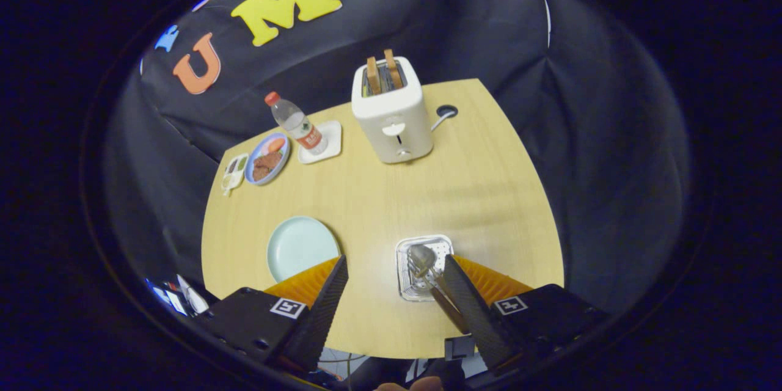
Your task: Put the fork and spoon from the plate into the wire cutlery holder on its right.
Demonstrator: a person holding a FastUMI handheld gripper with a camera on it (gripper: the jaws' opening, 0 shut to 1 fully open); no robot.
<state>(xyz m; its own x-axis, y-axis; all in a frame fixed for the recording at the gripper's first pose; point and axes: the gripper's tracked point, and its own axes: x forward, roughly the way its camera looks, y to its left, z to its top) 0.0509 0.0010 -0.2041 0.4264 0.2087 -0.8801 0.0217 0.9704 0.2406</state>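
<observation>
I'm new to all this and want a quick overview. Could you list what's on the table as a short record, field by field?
table: light wood
plate: pale green, bare, just ahead of one finger
wire cutlery holder: right of the plate, between the fingers, near the other finger
cutlery: spoon standing in the holder, with a second utensil I cannot identify
tongs: open, holding nothing
toaster: white, two slices up, far side
bottle: on a white coaster
food plate: beside the bottle

Fork and spoon [421, 259] stand in the wire cutlery holder [405, 269], right of the empty pale-green plate [299, 245].
</observation>
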